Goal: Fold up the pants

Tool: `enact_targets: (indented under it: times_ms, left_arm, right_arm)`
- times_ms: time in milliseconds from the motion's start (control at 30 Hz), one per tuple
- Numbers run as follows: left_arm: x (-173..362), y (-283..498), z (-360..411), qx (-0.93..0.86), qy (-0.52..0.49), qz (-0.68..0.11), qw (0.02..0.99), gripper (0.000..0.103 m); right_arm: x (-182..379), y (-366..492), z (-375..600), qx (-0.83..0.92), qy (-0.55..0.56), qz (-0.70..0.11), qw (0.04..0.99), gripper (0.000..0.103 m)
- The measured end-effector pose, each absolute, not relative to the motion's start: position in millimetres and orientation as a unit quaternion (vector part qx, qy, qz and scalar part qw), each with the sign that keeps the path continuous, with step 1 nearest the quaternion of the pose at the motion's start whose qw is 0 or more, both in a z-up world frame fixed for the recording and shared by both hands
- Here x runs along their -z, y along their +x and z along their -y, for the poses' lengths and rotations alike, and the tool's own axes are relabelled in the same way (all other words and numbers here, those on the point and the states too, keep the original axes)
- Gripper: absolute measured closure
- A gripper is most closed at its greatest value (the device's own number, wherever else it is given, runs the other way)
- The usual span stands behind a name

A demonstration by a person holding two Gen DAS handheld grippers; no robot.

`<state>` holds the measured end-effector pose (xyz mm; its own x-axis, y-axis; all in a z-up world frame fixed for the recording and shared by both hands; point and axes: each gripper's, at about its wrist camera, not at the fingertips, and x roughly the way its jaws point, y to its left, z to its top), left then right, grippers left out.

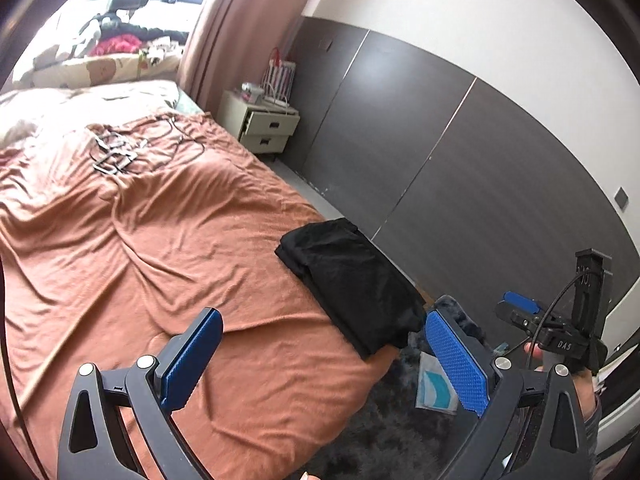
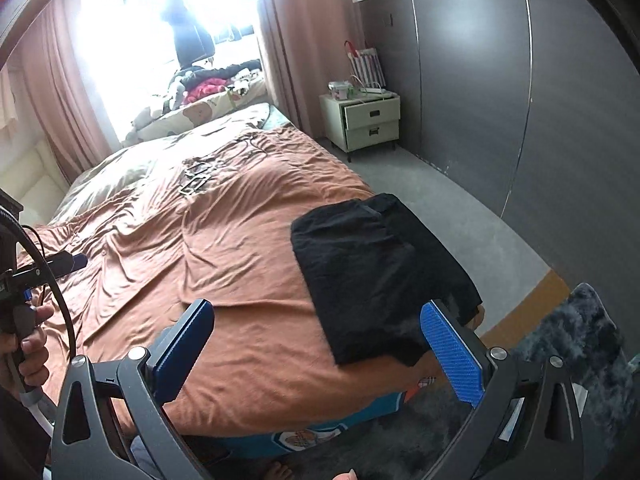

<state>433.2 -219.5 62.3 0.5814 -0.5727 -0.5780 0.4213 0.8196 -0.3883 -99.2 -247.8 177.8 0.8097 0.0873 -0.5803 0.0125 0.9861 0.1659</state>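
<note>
The folded black pants [image 1: 352, 284] are lying at the bed's [image 1: 160, 248] edge. The left gripper [image 1: 324, 356] and right gripper [image 2: 320, 348] are both gaping wide, holding nothing.

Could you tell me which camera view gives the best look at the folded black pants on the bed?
The right wrist view: the pants lie larger and nearer the middle, near the bed's corner. The left wrist view shows the pants smaller and at a slant.
</note>
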Motion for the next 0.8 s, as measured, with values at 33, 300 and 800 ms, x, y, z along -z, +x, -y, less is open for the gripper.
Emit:
enact_targets:
  times_ms: [33, 300, 800]
  left_arm:
    - [-66, 426, 216, 0.282, -0.103, -0.356, 0.885, 0.001]
    - [-93, 362, 186, 0.273, -0.079, -0.316, 0.905, 0.001]
    - [-112, 240, 145, 0.238, -0.042, -0.256, 0.936, 0.000]
  right_arm:
    - [-177, -102, 244, -0.021, 0.080, -0.305, 0.949, 0.000]
    - [-179, -145, 217, -0.026, 0.072, -0.284, 0.956, 0.000]
    - [-166, -231, 173, -0.044, 0.069, -0.246, 0.966, 0.000]
